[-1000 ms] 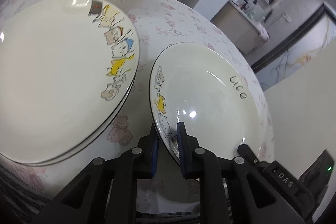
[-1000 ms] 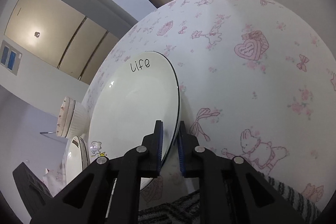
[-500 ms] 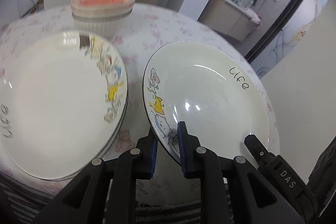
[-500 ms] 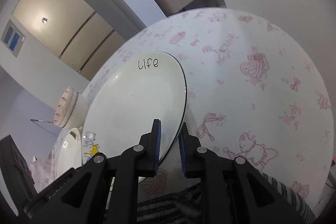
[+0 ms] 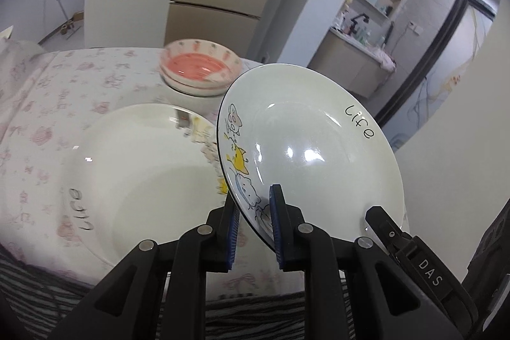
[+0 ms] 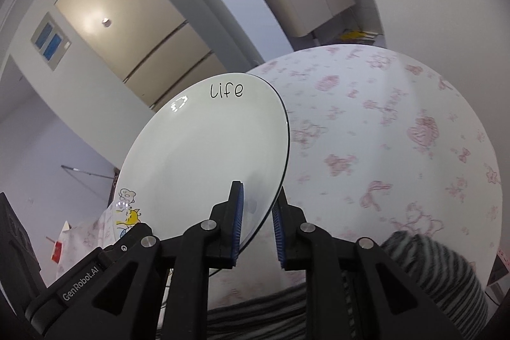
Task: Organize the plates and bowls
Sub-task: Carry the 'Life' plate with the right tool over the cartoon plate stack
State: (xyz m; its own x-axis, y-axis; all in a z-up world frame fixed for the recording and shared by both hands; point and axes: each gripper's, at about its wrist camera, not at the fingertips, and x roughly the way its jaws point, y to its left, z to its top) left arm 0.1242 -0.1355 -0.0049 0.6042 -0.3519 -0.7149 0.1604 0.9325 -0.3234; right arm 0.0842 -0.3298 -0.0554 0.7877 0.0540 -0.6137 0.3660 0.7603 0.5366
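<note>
Above pink-patterned tablecloth: cartoon-cat "Life" plate held tilted, clear of cloth. Left gripper pinches its near rim, jaws narrow; right gripper clamps opposite rim likewise. Matching plate stack lies beside it; pink bowls stacked beyond.

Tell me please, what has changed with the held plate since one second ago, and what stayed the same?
The plate with "Life" was lifted off the tablecloth and now hangs tilted in the air, above the edge of the plate stack. Nothing was taken or released: the left claw and the right claw stay clamped on its rim. The plate stack and the pink bowls did not move.
</note>
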